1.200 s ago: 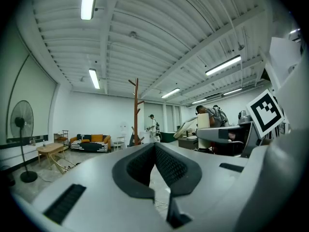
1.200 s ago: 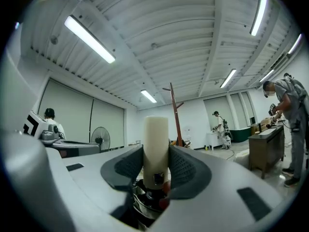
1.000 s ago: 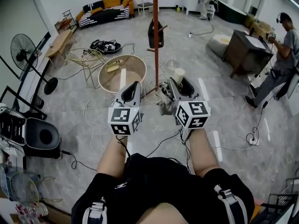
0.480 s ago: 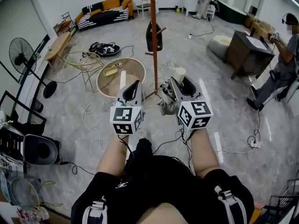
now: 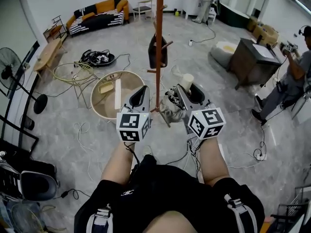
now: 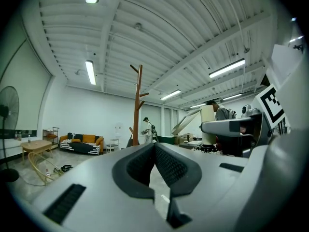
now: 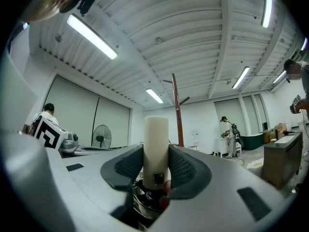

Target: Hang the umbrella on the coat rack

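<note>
The umbrella's cream handle [image 5: 186,79] stands upright between the pads of my right gripper [image 5: 186,87], which is shut on it. The folded dark canopy [image 5: 170,104] bunches under the jaws. In the right gripper view the umbrella handle [image 7: 156,146] fills the gap of the right gripper [image 7: 156,164]. My left gripper [image 5: 141,90] is held level beside it, shut and empty; its pads meet at the tip in the left gripper view, where the left gripper [image 6: 154,147] shows. The tall brown coat rack [image 5: 158,47] rises just ahead between both grippers, with a dark bag [image 5: 158,51] on a peg.
A round wooden basin [image 5: 103,108] lies on the floor left of the rack base. Cables trail across the floor [image 5: 85,130]. A fan [image 5: 8,74] stands at the left, a dark desk [image 5: 250,57] and a person [image 5: 291,76] at the right, a sofa [image 5: 97,16] far back.
The whole view has shifted forward: the coat rack, basin and desk have come closer. Both grippers keep their pose, the right still on the umbrella handle.
</note>
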Available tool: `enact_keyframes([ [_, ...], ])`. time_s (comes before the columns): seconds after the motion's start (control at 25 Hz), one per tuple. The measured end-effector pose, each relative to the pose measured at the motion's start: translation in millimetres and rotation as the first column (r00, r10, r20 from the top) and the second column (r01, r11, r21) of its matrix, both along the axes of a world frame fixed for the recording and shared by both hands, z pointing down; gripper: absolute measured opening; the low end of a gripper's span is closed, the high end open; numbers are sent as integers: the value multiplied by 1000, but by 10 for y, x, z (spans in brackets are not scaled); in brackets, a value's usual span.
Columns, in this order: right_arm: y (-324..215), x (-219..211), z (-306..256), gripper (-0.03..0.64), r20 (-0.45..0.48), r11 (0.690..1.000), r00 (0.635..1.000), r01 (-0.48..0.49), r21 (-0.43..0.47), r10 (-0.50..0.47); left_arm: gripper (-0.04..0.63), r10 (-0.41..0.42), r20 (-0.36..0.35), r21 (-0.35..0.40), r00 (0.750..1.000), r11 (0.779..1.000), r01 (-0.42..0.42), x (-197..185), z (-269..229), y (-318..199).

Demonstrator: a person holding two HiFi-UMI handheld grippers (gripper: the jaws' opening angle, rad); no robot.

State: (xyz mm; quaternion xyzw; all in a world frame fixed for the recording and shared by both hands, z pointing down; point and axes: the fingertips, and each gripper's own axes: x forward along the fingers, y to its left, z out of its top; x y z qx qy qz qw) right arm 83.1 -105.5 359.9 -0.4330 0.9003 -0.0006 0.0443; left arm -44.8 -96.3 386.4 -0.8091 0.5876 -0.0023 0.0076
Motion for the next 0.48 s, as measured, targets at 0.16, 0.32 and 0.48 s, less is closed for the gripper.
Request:
enact_keyframes([
  [0.16,-1041,-331,-259,173,17,1000,1000,-15,27,15,17,55,-9,12,998,998,-55,-331,-171,-1150],
  [0.32,-1965,-631,-472,173,12,997,1000,-27,74,26,17,94,-14,34,995,995,-94,-632,-279,-2172],
  [0.48,-2630,-872,-663,173,17,994,1000,-4,106,2,17,129,-15,20,992,992,-128,-914,-222,-2896],
])
